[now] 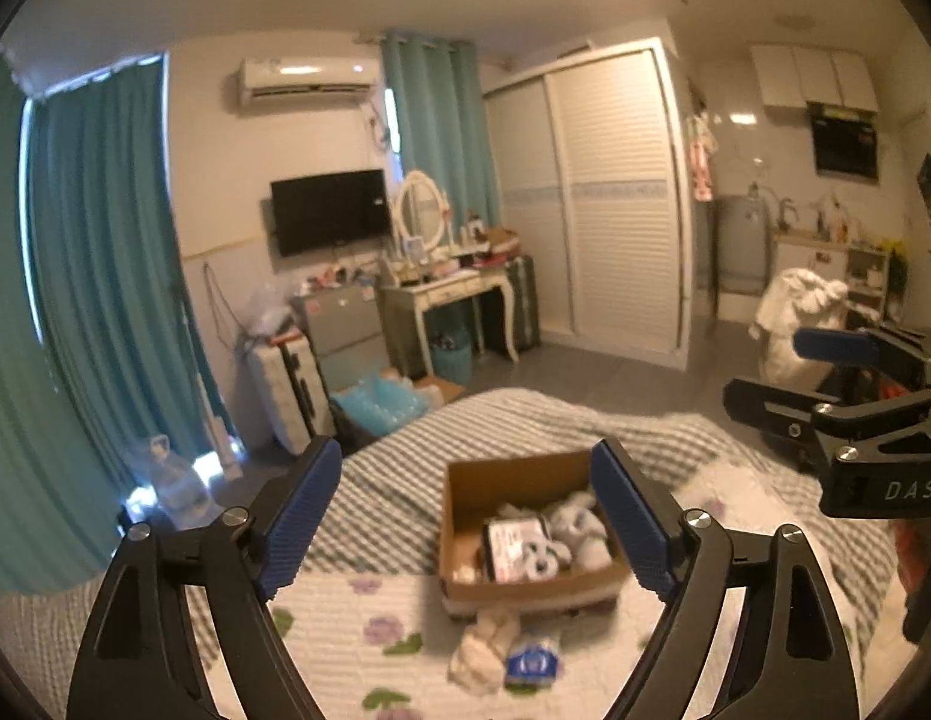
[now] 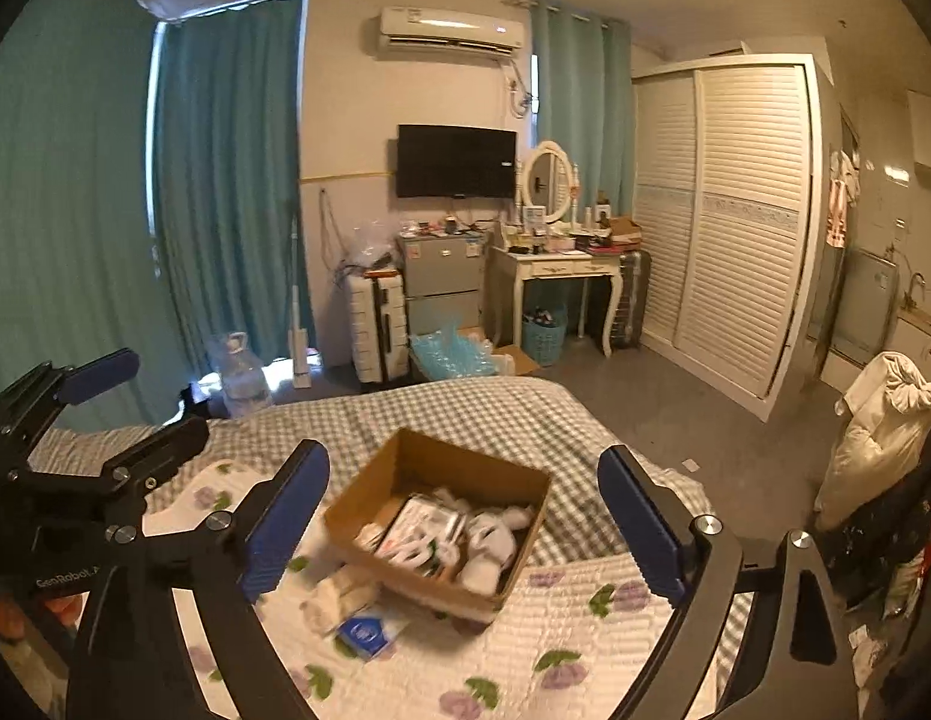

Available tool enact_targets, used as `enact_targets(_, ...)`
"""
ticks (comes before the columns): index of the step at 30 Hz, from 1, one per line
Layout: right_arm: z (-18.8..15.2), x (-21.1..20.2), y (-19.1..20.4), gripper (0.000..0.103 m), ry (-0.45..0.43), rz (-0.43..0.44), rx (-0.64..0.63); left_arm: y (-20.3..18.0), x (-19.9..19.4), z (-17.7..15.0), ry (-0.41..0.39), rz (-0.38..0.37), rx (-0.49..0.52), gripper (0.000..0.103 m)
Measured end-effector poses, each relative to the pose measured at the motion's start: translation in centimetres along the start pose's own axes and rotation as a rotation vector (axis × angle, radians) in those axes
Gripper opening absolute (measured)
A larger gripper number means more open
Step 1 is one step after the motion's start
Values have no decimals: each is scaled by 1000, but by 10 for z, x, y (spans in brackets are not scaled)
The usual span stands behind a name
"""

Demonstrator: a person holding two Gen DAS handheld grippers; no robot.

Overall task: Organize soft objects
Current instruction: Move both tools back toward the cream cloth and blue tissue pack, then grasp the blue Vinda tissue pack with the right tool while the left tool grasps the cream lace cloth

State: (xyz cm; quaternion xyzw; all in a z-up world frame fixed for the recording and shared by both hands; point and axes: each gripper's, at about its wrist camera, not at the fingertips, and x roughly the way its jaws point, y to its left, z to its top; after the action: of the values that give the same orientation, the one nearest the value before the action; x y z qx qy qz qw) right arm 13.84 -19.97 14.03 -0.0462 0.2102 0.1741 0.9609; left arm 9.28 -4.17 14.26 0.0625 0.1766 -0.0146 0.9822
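An open cardboard box (image 1: 513, 474) sits on the bed; it also shows in the right wrist view (image 2: 369, 516). Inside lie white plush toys (image 1: 576, 531) and a flat packet (image 1: 513, 543). In front of the box on the quilt lie a white soft item (image 1: 483, 648) and a small blue-and-white packet (image 1: 531, 663), also seen in the right wrist view (image 2: 366, 630). My left gripper (image 1: 465, 522) is open and empty, held above the bed, framing the box. My right gripper (image 2: 465, 522) is open and empty too, to the right of the left one.
The bed has a floral quilt (image 1: 345, 648) over a checked cover (image 2: 477, 408). Beyond the bed's foot stand a suitcase (image 2: 375, 324), a small fridge (image 2: 444, 282), a dressing table (image 2: 561, 270) and a white wardrobe (image 2: 723, 228). A white bundle (image 2: 879, 426) sits on the right.
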Motion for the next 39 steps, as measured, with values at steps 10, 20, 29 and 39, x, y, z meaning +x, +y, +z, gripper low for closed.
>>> enact_targets(10,-94,36,42,93,146,74,-13,14,20,-79,178,-16,-23,86)
enact_targets(20,-187,168,76,93,339,126,-142,31,111,-160,287,-4,-43,86)
enact_targets(29,-243,245,88,93,470,133,-158,42,143,-214,351,-44,-77,86)
enact_targets(39,-237,232,78,70,428,151,-72,38,140,-229,411,-80,-76,86)
